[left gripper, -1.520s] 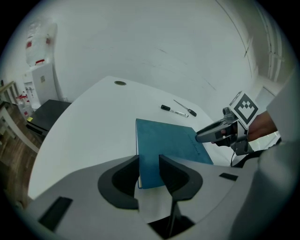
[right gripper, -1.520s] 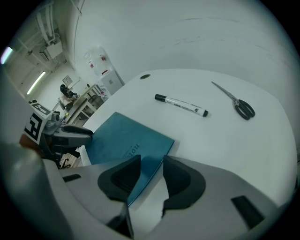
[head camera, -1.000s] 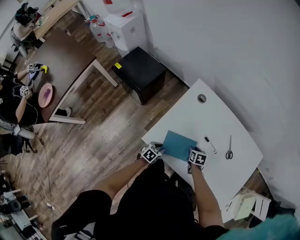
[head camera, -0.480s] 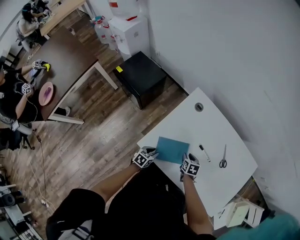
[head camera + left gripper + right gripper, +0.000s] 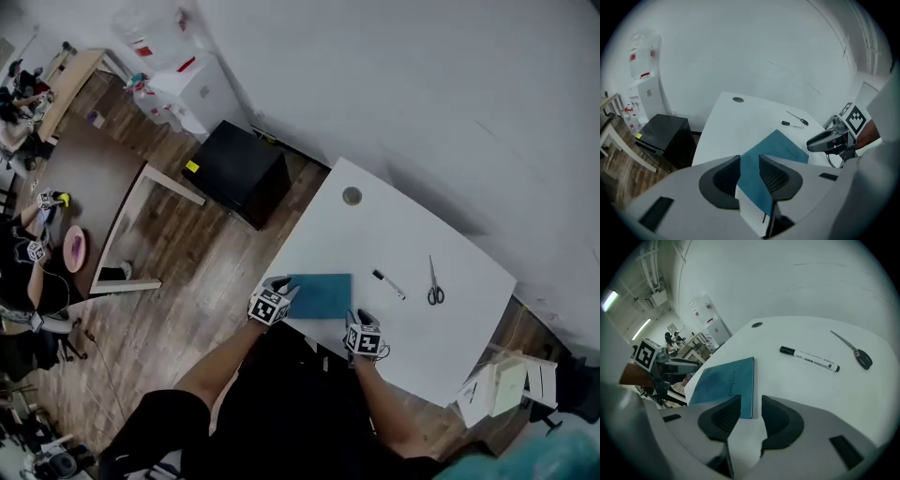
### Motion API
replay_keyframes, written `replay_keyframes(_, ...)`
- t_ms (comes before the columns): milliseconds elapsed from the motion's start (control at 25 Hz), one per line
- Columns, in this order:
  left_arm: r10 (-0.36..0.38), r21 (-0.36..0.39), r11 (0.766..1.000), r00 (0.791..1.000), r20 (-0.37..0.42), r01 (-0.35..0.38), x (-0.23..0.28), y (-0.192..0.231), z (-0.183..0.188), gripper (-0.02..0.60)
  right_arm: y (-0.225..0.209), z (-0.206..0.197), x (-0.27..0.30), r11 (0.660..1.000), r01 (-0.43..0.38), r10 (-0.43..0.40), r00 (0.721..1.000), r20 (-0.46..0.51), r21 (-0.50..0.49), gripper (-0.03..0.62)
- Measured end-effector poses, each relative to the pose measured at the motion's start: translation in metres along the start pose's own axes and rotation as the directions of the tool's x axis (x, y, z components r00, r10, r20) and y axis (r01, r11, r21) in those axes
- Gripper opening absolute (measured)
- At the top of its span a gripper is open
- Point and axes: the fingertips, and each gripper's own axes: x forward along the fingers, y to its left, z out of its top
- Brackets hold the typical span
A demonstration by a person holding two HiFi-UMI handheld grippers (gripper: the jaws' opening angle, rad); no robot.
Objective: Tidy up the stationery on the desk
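Note:
A teal notebook (image 5: 321, 294) lies flat near the front edge of the white desk (image 5: 403, 234). My left gripper (image 5: 286, 292) sits at its near left corner, and that corner shows through the narrow slit between the jaws (image 5: 750, 161). My right gripper (image 5: 361, 319) sits at its near right corner (image 5: 751, 401); its jaws are also close together and clamp nothing. Further right lie a black-capped white marker (image 5: 389, 284) (image 5: 809, 359) and scissors (image 5: 434, 281) (image 5: 855, 352), both apart from the grippers.
A round cable grommet (image 5: 352, 196) is set in the desk's far left corner. A black cabinet (image 5: 239, 169) stands on the wood floor left of the desk. A white rack (image 5: 506, 389) stands off the desk's right end. Another table (image 5: 94, 216) and people are far left.
The head view has swung, so the desk sits further left and more level in the picture. Both grippers stay at the notebook's near corners.

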Motion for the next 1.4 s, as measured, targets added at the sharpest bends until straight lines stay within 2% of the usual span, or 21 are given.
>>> replay_keyframes(80,-0.033,0.043,0.998,0.999,-0.02,0.034,0.009,0.0,0.006,0.123,-0.007,0.001,-0.003,0.999,0.039,-0.039,0.999,0.018,0.028,0.146)
replay_keyframes(200,-0.119,0.106,0.986,0.991,-0.061,0.125,0.02,0.004,0.011,0.123,-0.008,0.001,-0.008,0.992,0.113,-0.115,0.992,0.041,0.064,0.146)
replay_keyframes(320,-0.217,0.149,0.962,0.971,-0.101,0.23,0.028,0.004,0.015,0.123,-0.005,-0.002,-0.011,0.97,0.178,-0.188,0.981,0.046,0.165,0.146)
replay_keyframes(440,-0.279,0.22,0.925,0.947,-0.159,0.31,0.027,0.009,0.011,0.123,0.015,-0.008,-0.001,0.954,0.192,-0.209,0.977,0.052,0.23,0.146)
replay_keyframes(560,-0.324,0.214,0.905,0.921,-0.215,0.369,0.032,0.013,-0.001,0.123,0.029,-0.02,0.014,0.927,0.211,-0.23,0.973,0.025,0.31,0.147)
replay_keyframes(680,-0.358,0.241,0.875,0.897,-0.259,0.419,0.038,0.009,-0.008,0.123,0.029,-0.025,0.018,0.862,0.249,-0.285,0.958,0.016,0.441,0.147)
replay_keyframes(760,-0.367,0.267,0.858,0.888,-0.278,0.438,0.04,0.007,-0.011,0.123,0.026,-0.028,0.016,0.796,0.269,-0.332,0.943,0.018,0.542,0.147)
replay_keyframes(840,-0.366,0.28,0.852,0.885,-0.288,0.444,0.04,0.007,-0.012,0.123,0.025,-0.031,0.014,0.734,0.278,-0.368,0.93,0.02,0.62,0.147)
replay_keyframes(960,-0.364,0.304,0.838,0.879,-0.307,0.453,0.04,0.007,-0.012,0.123,0.024,-0.036,0.01,0.683,0.305,-0.407,0.913,0.0,0.664,0.147)
replay_keyframes(1080,-0.371,0.317,0.824,0.87,-0.325,0.469,0.04,0.004,-0.013,0.123,0.029,-0.045,0.012,0.684,0.32,-0.408,0.913,-0.02,0.656,0.147)
replay_keyframes(1280,-0.373,0.327,0.812,0.86,-0.348,0.484,0.039,0.006,-0.016,0.123,0.04,-0.041,0.025,0.689,0.249,-0.366,0.93,0.031,0.68,0.147)
replay_keyframes(1400,-0.363,0.332,0.816,0.867,-0.343,0.473,0.036,0.011,-0.018,0.123,0.04,-0.031,0.025,0.723,0.246,-0.356,0.934,0.042,0.646,0.147)
